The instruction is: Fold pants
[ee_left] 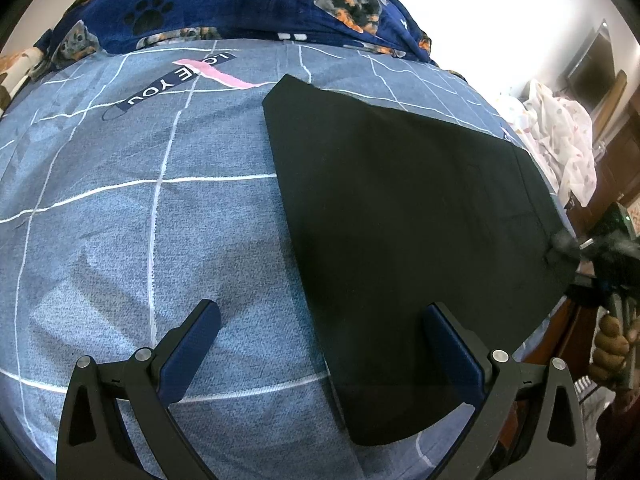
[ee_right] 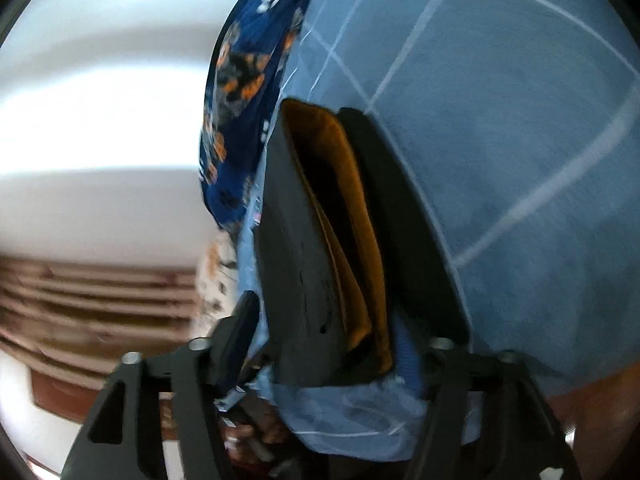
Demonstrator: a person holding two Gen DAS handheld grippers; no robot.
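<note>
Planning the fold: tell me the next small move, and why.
Probably lower the left gripper, whose jaws stand open, onto the near end of the black pants and close it. The right gripper clamps the waistband end, while the near end lies flat and unheld on the sheet.

A blue bed sheet (ee_left: 120, 208) has white lines. A dark blue blanket (ee_left: 224, 4) with puppies lies behind it.

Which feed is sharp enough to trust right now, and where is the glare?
Left wrist view: sharp on the black pants and bedsheet, fisheye-bent gridlines, window glare blown out top right. Right wrist view: motion-blurred, white washout at left, pants dark, only the orange lining readable.
</note>
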